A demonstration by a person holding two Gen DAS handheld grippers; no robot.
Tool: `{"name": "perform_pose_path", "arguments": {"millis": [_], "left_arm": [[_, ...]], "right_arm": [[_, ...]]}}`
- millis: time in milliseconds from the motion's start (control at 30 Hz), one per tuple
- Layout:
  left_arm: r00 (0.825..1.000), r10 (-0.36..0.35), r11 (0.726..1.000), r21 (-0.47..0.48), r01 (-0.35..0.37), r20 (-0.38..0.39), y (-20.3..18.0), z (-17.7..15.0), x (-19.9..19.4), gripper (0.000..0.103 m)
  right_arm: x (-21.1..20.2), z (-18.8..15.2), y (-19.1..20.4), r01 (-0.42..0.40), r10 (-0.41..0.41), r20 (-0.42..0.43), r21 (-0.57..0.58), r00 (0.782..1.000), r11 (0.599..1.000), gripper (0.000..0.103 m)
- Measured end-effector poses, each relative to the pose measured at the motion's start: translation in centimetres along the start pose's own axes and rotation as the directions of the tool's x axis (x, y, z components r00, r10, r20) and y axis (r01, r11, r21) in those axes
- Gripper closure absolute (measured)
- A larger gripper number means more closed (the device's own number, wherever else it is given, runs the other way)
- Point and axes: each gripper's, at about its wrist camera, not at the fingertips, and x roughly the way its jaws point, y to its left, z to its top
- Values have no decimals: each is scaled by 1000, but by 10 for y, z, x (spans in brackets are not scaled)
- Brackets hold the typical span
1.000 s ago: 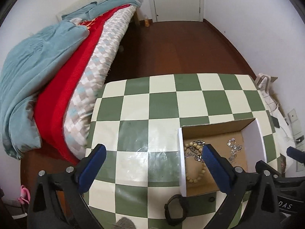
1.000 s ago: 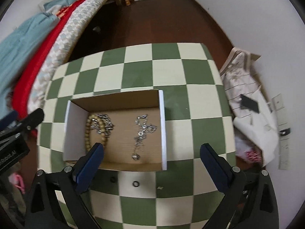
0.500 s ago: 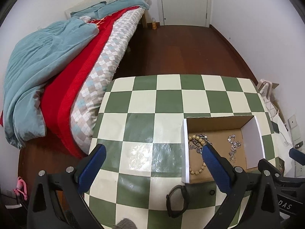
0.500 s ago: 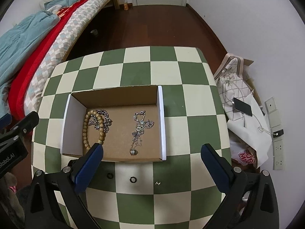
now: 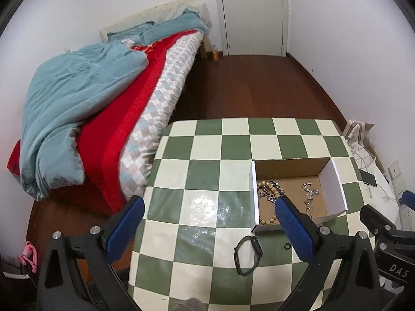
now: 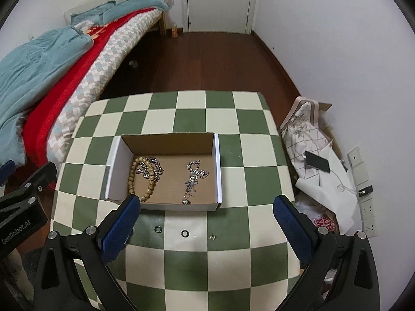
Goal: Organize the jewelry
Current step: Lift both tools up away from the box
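An open cardboard box [image 6: 217,171] [image 5: 337,181] sits on the green-and-cream checkered table [image 6: 181,259] [image 5: 202,171]. Inside lie a wooden bead bracelet [image 6: 135,171], a silver chain [image 6: 153,169] and a silver necklace [image 6: 194,178]. In front of the box lie two small rings [image 6: 157,229] [image 6: 185,233] and a tiny earring [image 6: 212,237]. A black band [image 5: 247,254] lies on the table left of the box's front corner. My left gripper [image 5: 207,223] and right gripper [image 6: 205,221] are both open and empty, held above the table's near side.
A bed [image 5: 103,119] with teal and red blankets stands left of the table. A patterned bag [image 6: 303,127], papers and a phone [image 6: 317,161] lie on the floor at the right. A white door [image 5: 253,13] is at the far wall.
Both grippers have pulled back and risen, so the table and box look smaller and more of the room shows. Both stay open and empty. The jewelry has not moved.
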Motion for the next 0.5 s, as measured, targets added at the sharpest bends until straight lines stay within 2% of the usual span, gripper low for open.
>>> {"name": "perform_pose_path", "arguments": {"millis": [167, 500], "left_arm": [[997, 7, 1000, 0, -7, 71, 4, -5, -34, 0], [986, -7, 1000, -3, 7, 164, 2, -19, -86, 0]], "right_arm": [[-33, -10, 0, 7, -7, 59, 3, 998, 1000, 0], [-97, -28, -3, 17, -22, 175, 29, 984, 999, 0]]}}
